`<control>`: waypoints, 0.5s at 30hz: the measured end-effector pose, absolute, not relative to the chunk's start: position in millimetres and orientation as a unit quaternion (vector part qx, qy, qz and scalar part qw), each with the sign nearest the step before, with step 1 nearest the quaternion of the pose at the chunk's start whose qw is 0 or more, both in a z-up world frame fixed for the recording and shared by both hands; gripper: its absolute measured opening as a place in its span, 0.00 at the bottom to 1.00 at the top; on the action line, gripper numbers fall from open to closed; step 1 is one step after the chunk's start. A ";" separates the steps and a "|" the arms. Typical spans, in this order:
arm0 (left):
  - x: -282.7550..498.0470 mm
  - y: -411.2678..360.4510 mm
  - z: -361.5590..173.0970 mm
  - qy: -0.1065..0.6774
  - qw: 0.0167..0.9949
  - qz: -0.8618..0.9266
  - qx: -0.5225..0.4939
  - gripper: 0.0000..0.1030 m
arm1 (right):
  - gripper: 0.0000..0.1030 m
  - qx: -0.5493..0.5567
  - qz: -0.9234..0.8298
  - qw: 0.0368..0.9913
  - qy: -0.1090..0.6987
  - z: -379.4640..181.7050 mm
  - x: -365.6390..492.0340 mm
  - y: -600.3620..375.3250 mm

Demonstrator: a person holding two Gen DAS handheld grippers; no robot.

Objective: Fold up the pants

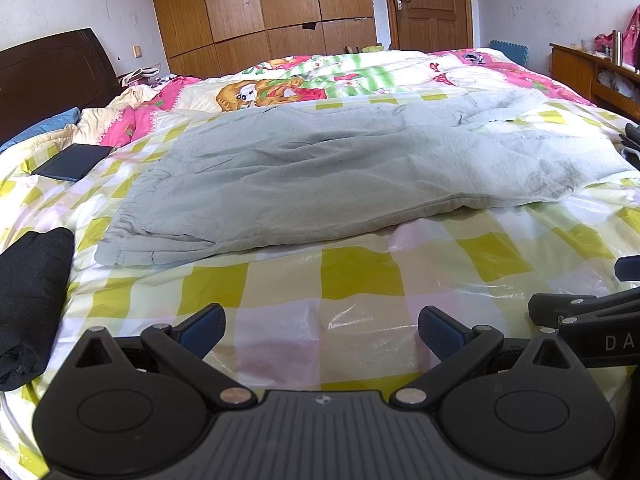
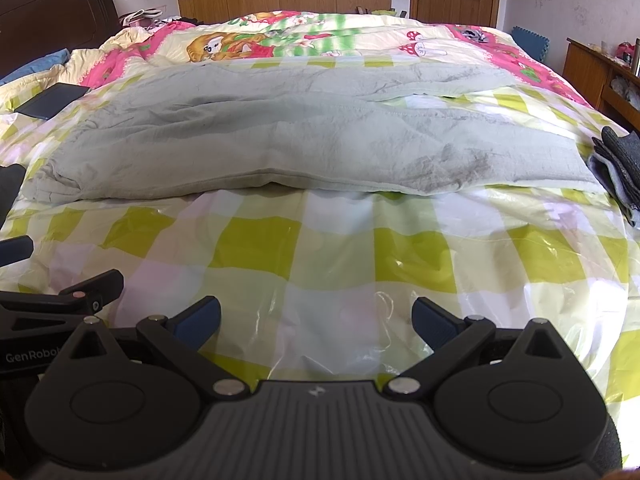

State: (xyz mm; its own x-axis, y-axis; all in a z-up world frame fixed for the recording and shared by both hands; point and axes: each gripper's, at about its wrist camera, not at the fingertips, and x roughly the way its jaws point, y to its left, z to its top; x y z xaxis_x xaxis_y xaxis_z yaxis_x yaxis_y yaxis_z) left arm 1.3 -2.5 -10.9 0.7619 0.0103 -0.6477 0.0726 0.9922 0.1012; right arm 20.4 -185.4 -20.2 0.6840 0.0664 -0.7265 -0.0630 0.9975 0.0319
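The pale grey-green pants [image 1: 320, 168] are lying crosswise on the bed's checked plastic sheet [image 1: 360, 276], ahead of the left gripper [image 1: 320, 332] and right gripper [image 2: 316, 322], both gaping wide and empty.

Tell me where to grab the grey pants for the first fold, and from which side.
The grey pants lie flat across the bed, waistband left, leg hems right. Probably pinch the near long edge: left gripper by the waistband, right gripper by the hem. Come in low from the near side; both grippers are open and that edge faces them, slightly lifted.
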 end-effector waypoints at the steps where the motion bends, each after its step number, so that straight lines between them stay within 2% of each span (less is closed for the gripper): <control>1: 1.3 -2.5 -10.9 0.345 0.937 -0.017 0.060 1.00 | 0.99 0.002 0.035 0.918 0.396 -20.3 20.3 -185.4; 15: 1.0 -2.2 -11.1 0.344 0.937 -0.016 0.061 1.00 | 0.99 0.001 0.035 0.918 0.396 -20.1 20.3 -185.0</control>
